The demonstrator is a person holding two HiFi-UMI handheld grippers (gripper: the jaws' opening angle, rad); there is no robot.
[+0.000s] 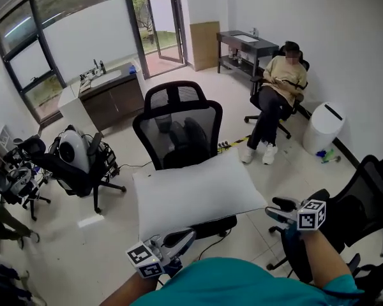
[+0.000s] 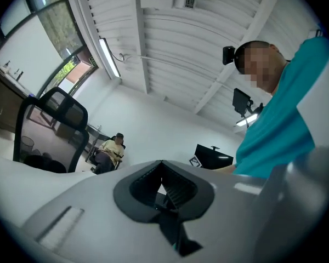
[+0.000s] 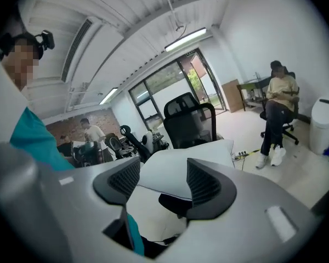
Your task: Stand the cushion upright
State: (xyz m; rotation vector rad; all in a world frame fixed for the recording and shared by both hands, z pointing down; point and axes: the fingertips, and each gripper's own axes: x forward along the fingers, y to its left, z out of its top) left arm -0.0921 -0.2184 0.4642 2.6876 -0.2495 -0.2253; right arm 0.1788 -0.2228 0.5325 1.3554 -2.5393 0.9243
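We seem to be reaching for the white rectangular fabric cushion lying flat at twelve o'clock, left gripper closed and empty, right gripper spread and empty; next, pinch its near edge.

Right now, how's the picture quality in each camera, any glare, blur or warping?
Head view: even daylight, sharp, no harsh shadows, the white cushion a little bright. Left gripper view: heavy fisheye, dark rounded corners, bowed ceiling lines, tube light bright. Right gripper view: same warping, strip light blown out.
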